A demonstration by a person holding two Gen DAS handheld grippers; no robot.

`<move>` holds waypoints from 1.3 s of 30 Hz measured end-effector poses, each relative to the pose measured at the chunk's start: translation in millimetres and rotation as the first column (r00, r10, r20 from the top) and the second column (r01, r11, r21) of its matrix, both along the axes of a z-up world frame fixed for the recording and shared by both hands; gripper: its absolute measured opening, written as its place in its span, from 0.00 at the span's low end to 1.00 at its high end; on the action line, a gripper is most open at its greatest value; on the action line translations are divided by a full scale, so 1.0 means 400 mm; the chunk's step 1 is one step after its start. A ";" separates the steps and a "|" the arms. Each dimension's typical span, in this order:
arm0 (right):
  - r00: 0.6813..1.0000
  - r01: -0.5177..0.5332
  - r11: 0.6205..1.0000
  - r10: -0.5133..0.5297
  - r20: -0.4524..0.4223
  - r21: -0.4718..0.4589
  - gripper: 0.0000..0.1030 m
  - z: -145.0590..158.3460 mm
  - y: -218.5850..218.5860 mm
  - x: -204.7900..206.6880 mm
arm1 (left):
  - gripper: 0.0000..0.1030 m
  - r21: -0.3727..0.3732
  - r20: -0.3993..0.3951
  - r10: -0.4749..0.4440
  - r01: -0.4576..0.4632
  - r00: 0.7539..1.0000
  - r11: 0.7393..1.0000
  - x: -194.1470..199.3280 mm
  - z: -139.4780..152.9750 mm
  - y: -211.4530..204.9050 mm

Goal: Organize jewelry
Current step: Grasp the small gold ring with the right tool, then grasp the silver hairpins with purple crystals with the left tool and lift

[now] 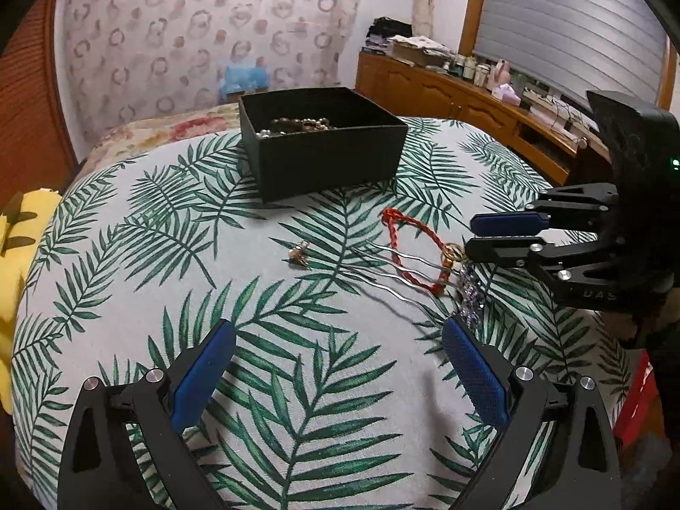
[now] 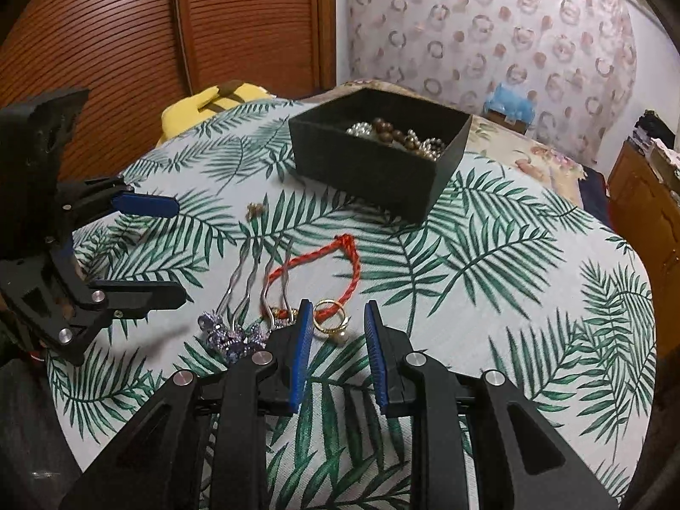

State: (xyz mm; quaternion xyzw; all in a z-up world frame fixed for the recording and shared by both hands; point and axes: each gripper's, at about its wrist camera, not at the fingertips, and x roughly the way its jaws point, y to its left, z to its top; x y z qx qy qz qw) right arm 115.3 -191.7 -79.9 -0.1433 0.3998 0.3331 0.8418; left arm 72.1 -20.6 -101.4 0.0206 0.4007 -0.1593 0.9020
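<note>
Gold ring [image 2: 329, 312], threaded on the red braided cord [image 2: 340, 263], lies on the leaf-print cloth [image 2: 510, 297] before the black box [image 2: 382, 178] of beads. Step in hand, as judged: pickup. Right gripper [image 2: 338, 323] stands narrowly parted around the ring, not yet pinching; next move calls for closing. Left gripper [image 1: 340, 340] gapes wide, empty.

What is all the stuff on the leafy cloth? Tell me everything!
box: one, black, far side of the cloth, beaded jewelry inside
bracelet: one, red braided cord, middle, through the gold ring
ring: one, gold, between the right gripper's tips
hair pins: two, silver with purple flowers, beside the bracelet
earring: one, small, gold-toned, lying alone
cloth: one, white with green leaves
left gripper: black and blue, open
right gripper: black and blue, open around the ring
</note>
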 end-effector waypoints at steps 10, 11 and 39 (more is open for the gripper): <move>0.999 0.010 1.000 -0.010 -0.050 0.001 0.11 -0.026 -0.011 0.019 | 0.91 0.020 -0.001 0.006 -0.006 1.000 1.000 -0.006 -0.005 -0.013; 0.999 0.010 1.000 -0.010 -0.047 -0.001 0.11 -0.025 -0.014 0.016 | 0.91 0.021 0.001 0.006 -0.006 1.000 1.000 -0.006 -0.005 -0.015; 0.978 0.206 0.974 -0.202 -0.046 0.095 0.11 -0.028 -0.185 -0.143 | 0.91 0.183 -0.025 -0.041 0.045 0.999 0.982 0.054 -0.032 -0.186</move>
